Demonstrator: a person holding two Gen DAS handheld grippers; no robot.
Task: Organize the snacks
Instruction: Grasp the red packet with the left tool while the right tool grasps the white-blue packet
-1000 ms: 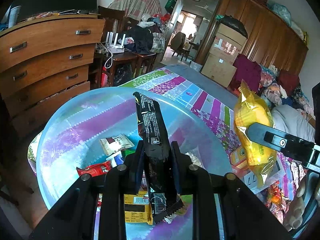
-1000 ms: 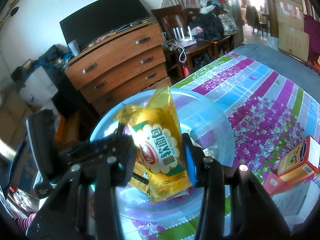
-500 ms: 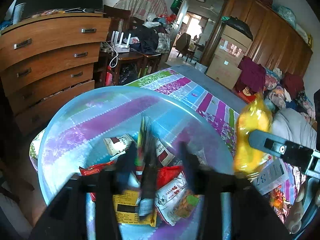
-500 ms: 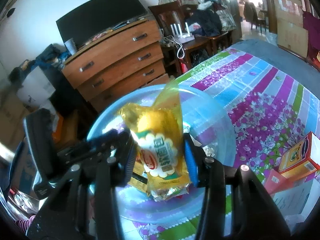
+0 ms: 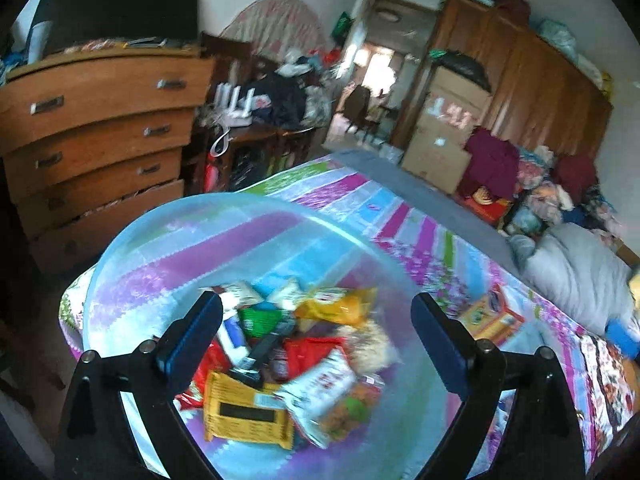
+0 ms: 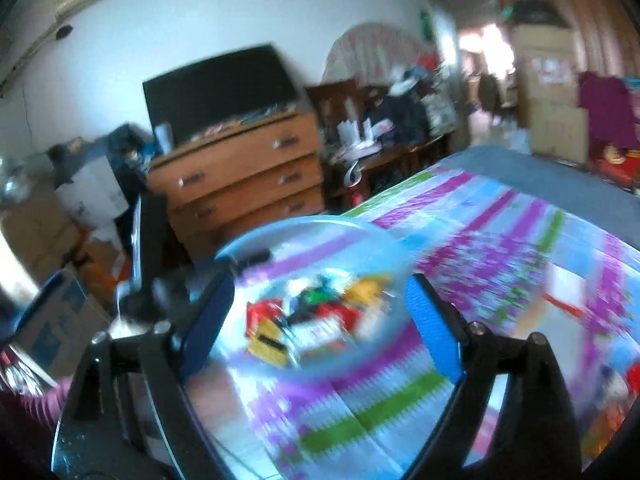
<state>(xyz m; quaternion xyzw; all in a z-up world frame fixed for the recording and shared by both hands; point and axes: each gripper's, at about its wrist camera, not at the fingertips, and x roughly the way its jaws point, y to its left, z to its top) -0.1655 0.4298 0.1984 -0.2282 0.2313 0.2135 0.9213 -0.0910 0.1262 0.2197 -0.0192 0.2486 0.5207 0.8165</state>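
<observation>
A translucent blue basin [image 5: 180,248] sits on the striped bedspread and holds several snack packets. Among them lie the black bar packet [image 5: 260,354] and the yellow bread bag [image 5: 340,306]. My left gripper [image 5: 316,312] hovers over the basin, its jaws opening wide with nothing between them. In the blurred right wrist view the basin [image 6: 300,224] lies further ahead, with the yellow bag [image 6: 364,290] inside. My right gripper [image 6: 318,296] is back from the rim, its jaws opening and empty. The left gripper's body [image 6: 148,240] shows beside the basin.
A wooden chest of drawers [image 5: 100,128] with a dark screen on top stands behind the basin. An orange box [image 5: 488,320] lies on the bedspread [image 6: 500,240] to the right, and a grey pillow [image 5: 580,280] beyond it. Cardboard boxes and wardrobes line the far wall.
The left gripper let go of the black packet, which dropped into the basin. The right gripper released the yellow bread bag into the basin and pulled back from it.
</observation>
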